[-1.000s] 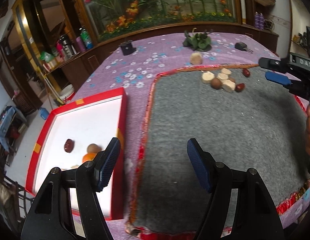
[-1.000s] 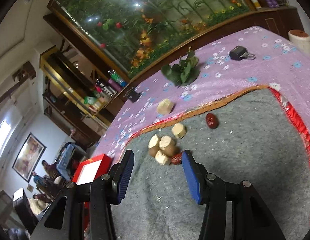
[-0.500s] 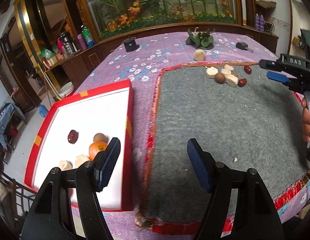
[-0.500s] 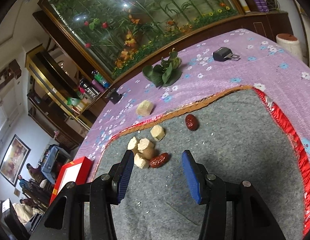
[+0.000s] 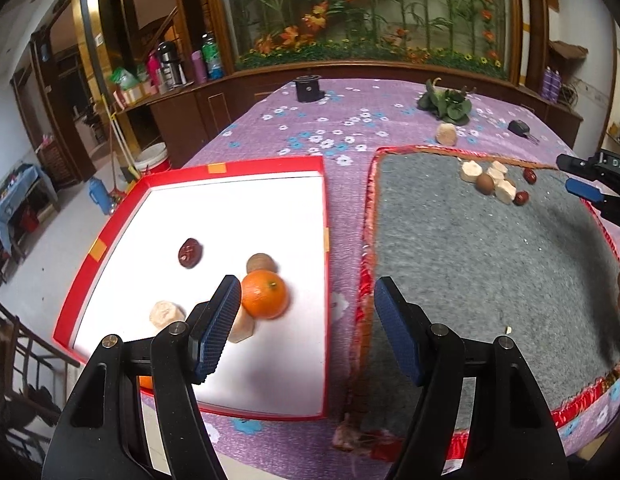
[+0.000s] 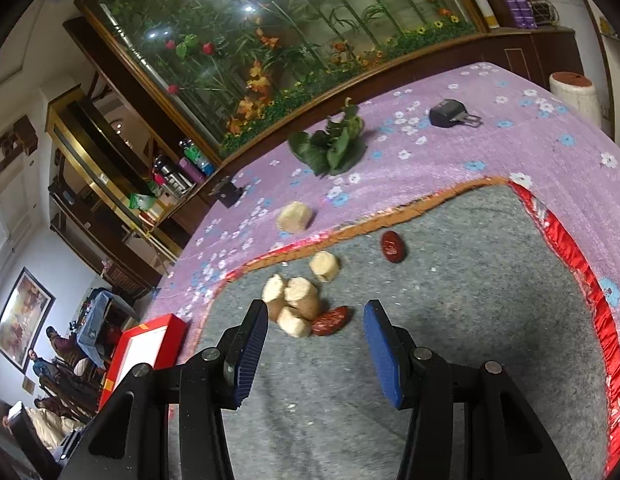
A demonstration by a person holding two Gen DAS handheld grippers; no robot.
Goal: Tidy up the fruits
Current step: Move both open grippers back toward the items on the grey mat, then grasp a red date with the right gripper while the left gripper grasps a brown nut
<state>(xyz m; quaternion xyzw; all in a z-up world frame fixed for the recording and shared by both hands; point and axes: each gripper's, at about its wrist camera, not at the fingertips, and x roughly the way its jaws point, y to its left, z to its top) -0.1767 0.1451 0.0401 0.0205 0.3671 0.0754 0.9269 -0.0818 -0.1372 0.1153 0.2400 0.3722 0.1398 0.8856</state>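
Observation:
A red-rimmed white tray point(image 5: 324, 216) holds an orange point(image 5: 265, 294), a dark red date point(image 5: 189, 253), a brown round fruit point(image 5: 261, 263) and two pale chunks point(image 5: 165, 314). My left gripper point(image 5: 307, 330) is open and empty above the tray's right edge. My right gripper point(image 6: 314, 354) is open and empty, just short of a cluster of pale chunks point(image 6: 299, 300) and a red date point(image 6: 332, 321) on the grey mat point(image 6: 470, 320). Another date point(image 6: 392, 246) lies farther back. The right gripper also shows in the left wrist view point(image 5: 586, 192).
A pale chunk point(image 6: 294, 217) lies off the mat on the purple flowered cloth point(image 6: 550, 152). Green leaves point(image 6: 330, 146), a black clip point(image 6: 450, 114) and a small black box point(image 6: 228, 192) lie at the back. The tray point(image 6: 149, 344) shows far left in the right wrist view.
My left gripper has drawn back and swung left, so the whole tray and its fruit now show. My right gripper has moved closer to the cluster of chunks and the date.

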